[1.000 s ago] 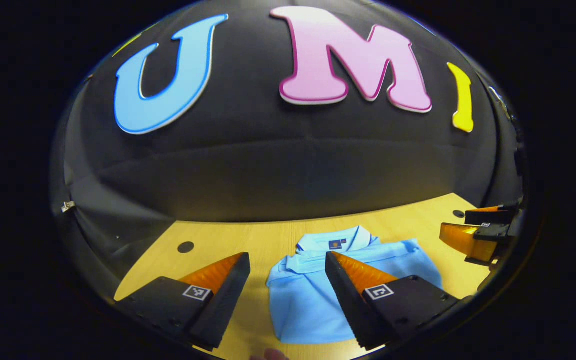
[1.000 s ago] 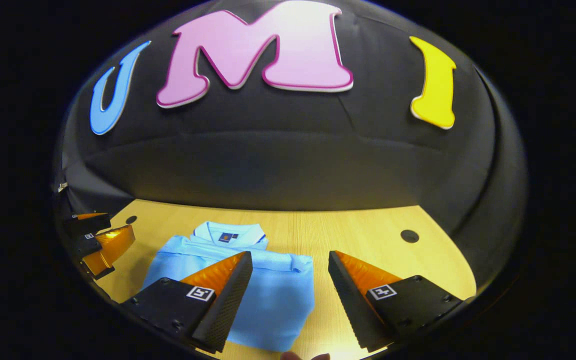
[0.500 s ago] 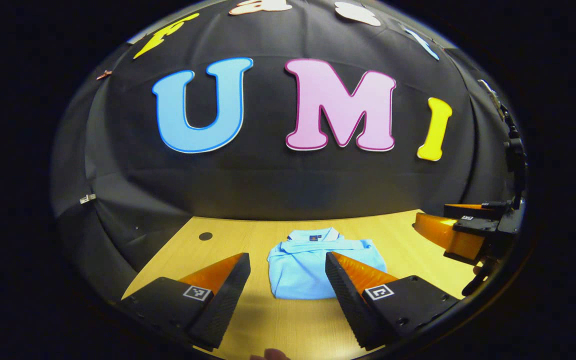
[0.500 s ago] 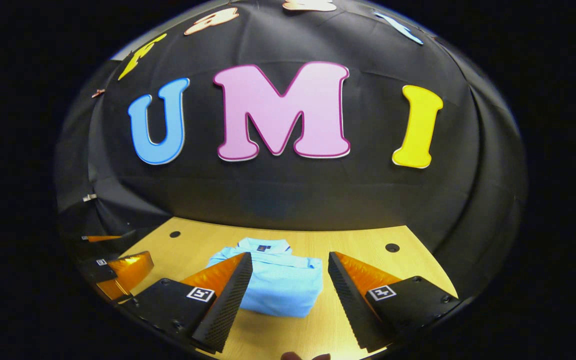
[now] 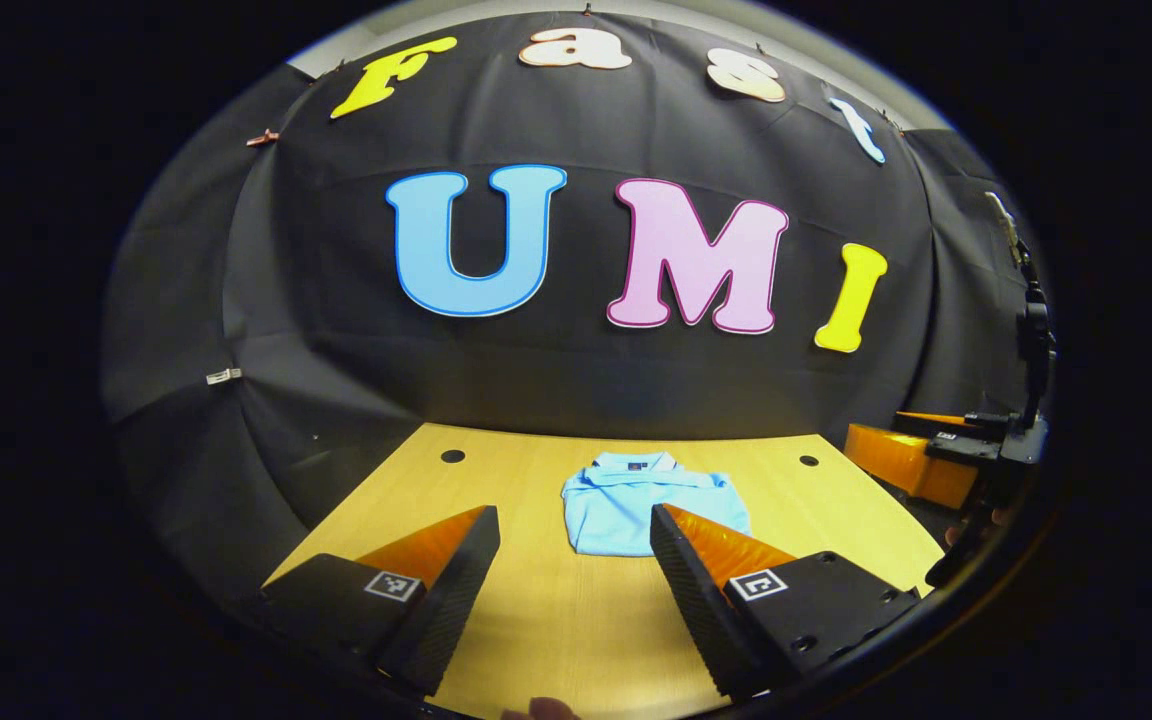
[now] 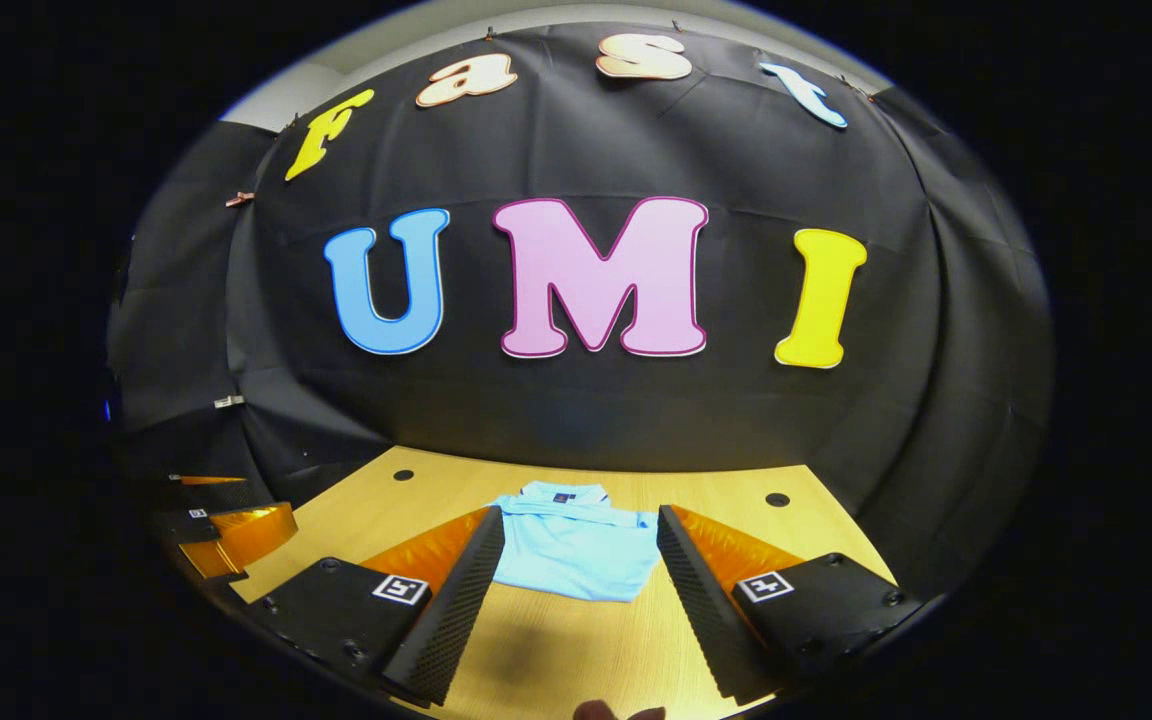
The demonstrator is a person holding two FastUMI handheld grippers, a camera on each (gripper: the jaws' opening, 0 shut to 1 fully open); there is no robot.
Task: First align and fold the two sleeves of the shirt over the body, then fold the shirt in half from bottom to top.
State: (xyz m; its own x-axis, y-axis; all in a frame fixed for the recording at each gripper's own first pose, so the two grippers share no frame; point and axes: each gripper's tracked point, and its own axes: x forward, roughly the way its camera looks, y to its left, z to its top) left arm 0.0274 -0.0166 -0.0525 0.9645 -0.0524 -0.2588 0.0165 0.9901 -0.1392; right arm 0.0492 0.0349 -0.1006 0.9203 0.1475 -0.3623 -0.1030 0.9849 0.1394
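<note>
You have one shirt (image 5: 651,505) in front of you. It is light blue and it lies flat on the one wooden table (image 5: 576,640), near the far edge by the black wall. It is folded into a small neat block, with the collar at the far end and the folded edge toward you. You hold two grippers, one in each hand. Your left gripper (image 5: 576,545) has its two fingers spread wide apart, and nothing is between them. It hangs over the bare table, well apart from the shirt. In the left gripper view the right finger covers the near right corner of the shirt. Your right gripper (image 6: 581,550) also has its two fingers spread wide, and it holds nothing. In the right gripper view the shirt (image 6: 576,545) sits in the gap between the two fingers, farther back on the table. You can count two small dark round holes (image 5: 453,456) in the table top, one at each far corner.
</note>
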